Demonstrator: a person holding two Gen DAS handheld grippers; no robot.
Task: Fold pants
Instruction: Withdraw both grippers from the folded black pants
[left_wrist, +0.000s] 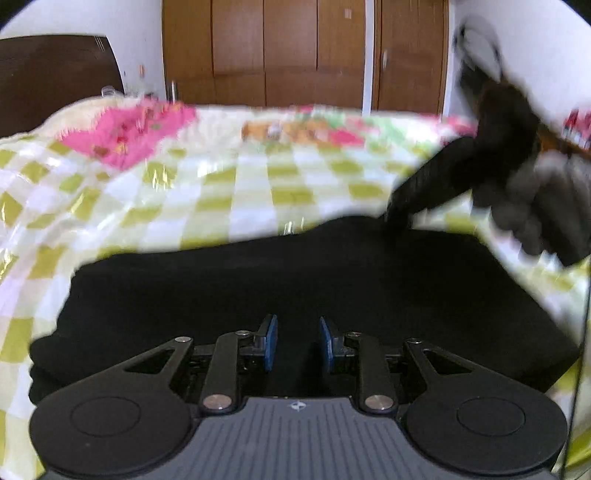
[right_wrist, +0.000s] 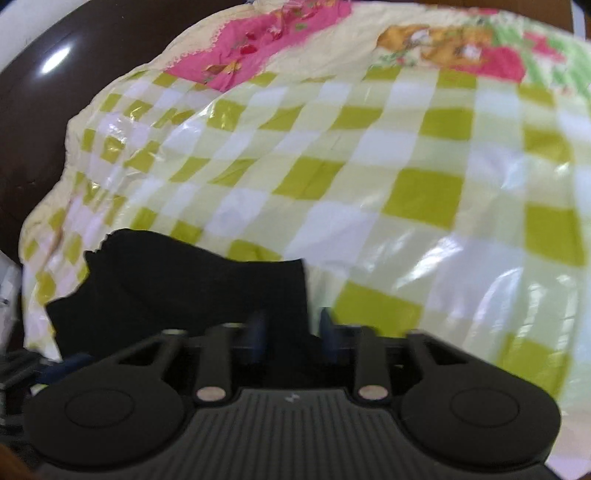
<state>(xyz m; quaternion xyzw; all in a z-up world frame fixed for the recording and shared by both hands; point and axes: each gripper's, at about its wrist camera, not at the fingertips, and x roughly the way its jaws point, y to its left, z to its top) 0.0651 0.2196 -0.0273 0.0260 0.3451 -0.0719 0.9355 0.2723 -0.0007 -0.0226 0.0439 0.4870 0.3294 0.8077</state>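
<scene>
While hovering low over black pants (left_wrist: 295, 288), left gripper (left_wrist: 298, 343) fingers parted, right gripper (right_wrist: 291, 332) seemingly likewise.

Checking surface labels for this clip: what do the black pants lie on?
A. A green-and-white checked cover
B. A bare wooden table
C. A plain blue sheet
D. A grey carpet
A: the black pants rest flat on a glossy green-and-white checked cover, which shows on both sides of them.
</scene>
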